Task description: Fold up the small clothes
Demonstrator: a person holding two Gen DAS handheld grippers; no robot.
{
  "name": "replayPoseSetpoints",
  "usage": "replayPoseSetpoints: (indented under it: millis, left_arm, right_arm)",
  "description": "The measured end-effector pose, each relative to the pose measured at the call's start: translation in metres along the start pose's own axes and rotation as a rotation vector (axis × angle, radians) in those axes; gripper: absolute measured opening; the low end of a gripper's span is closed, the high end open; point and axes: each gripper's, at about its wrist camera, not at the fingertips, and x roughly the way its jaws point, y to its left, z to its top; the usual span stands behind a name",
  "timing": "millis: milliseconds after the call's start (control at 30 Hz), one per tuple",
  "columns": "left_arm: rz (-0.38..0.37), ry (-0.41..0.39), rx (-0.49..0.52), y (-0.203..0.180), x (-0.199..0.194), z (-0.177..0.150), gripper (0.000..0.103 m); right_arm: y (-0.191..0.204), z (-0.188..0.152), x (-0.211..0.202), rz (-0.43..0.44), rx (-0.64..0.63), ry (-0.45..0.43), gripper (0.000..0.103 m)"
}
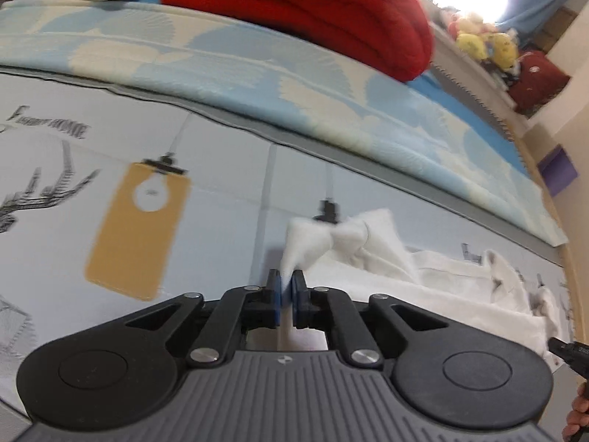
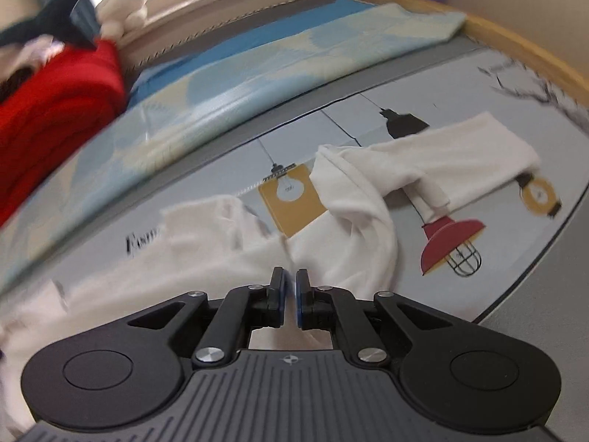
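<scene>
White garment [image 2: 353, 199] on pale grey lamp-printed mat [image 1: 228, 199]; behind mat, blue-cream patterned sheet [image 1: 257, 73], red blanket [image 1: 331, 11].

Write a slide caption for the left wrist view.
Left gripper pinching a white cotton garment above the lamp-printed mat.

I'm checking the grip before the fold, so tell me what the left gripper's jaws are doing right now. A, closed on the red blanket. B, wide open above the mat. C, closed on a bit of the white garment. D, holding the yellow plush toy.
C: in the left wrist view the left gripper has its jaws pinched on a peak of the white garment, which rises from between them above the printed mat.
</scene>
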Motion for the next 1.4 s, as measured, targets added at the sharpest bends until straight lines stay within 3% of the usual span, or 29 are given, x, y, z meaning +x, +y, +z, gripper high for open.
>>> replayPoseSetpoints:
  millis: [100, 200, 267, 333, 400, 433, 467, 567, 600, 700, 800, 900, 1000, 1067, 1167, 1233, 1400]
  left_arm:
    - [0.005, -0.007, -0.05, 0.014, -0.011, 0.004, 0.033]
    - [-0.026, 0.108, -0.07, 0.015, -0.013, -0.006, 0.038]
    - [-0.042, 0.207, -0.036, 0.009, -0.008, -0.023, 0.047]
    - [-0.053, 0.277, 0.008, 0.002, -0.001, -0.039, 0.048]
    - [-0.061, 0.312, 0.069, -0.007, 0.004, -0.052, 0.043]
    - [-0.036, 0.3, 0.105, -0.009, 0.004, -0.056, 0.02]
    - [-0.017, 0.289, 0.126, -0.006, 0.004, -0.057, 0.017]
    - [-0.035, 0.279, 0.038, 0.018, -0.002, -0.051, 0.009]
    - [-0.014, 0.268, 0.04, 0.021, -0.004, -0.049, 0.0]
    - [0.157, 0.209, 0.099, 0.029, -0.017, -0.045, 0.0]
    - [0.071, 0.17, 0.016, 0.036, -0.034, -0.038, 0.002]
    - [-0.016, 0.089, 0.091, 0.007, -0.051, -0.035, 0.002]
    - [-0.098, 0.056, 0.177, -0.026, -0.047, -0.048, 0.004]
    - [-0.068, 0.076, 0.255, -0.04, -0.031, -0.062, 0.006]
    - [0.049, 0.227, 0.272, -0.038, 0.005, -0.084, 0.005]
    - [0.055, 0.235, 0.226, -0.041, 0.0, -0.074, 0.006]
    - [0.02, 0.121, 0.142, -0.058, -0.071, -0.053, 0.009]
  right_arm:
    - [-0.002, 0.002, -0.001, -0.025, 0.006, -0.011, 0.021]
    - [-0.008, 0.006, -0.008, -0.036, 0.02, -0.043, 0.028]
    - [-0.009, 0.006, -0.009, -0.029, 0.008, -0.044, 0.028]
    - [-0.012, 0.007, -0.01, -0.007, 0.004, -0.031, 0.028]
    - [-0.015, 0.007, -0.011, 0.007, 0.007, -0.022, 0.029]
    - [-0.017, 0.007, -0.012, 0.01, 0.008, -0.021, 0.029]
    - [-0.017, 0.006, -0.014, 0.011, 0.008, -0.021, 0.03]
    - [-0.02, 0.001, -0.022, 0.022, 0.0, -0.018, 0.031]
    - [-0.021, -0.001, -0.026, 0.028, -0.009, -0.016, 0.032]
    - [-0.036, -0.003, -0.034, 0.011, 0.002, -0.025, 0.035]
    - [-0.067, -0.003, -0.038, -0.016, 0.076, -0.039, 0.036]
    - [-0.102, -0.003, -0.038, -0.028, 0.168, -0.051, 0.036]
    - [-0.13, -0.005, -0.038, -0.036, 0.255, -0.086, 0.036]
    - [-0.15, -0.009, -0.036, -0.026, 0.355, -0.115, 0.035]
    - [-0.177, -0.015, -0.035, 0.023, 0.495, -0.162, 0.034]
    - [-0.194, -0.015, -0.033, 0.05, 0.56, -0.203, 0.034]
    - [-0.237, -0.002, -0.016, 0.092, 0.724, -0.266, 0.034]
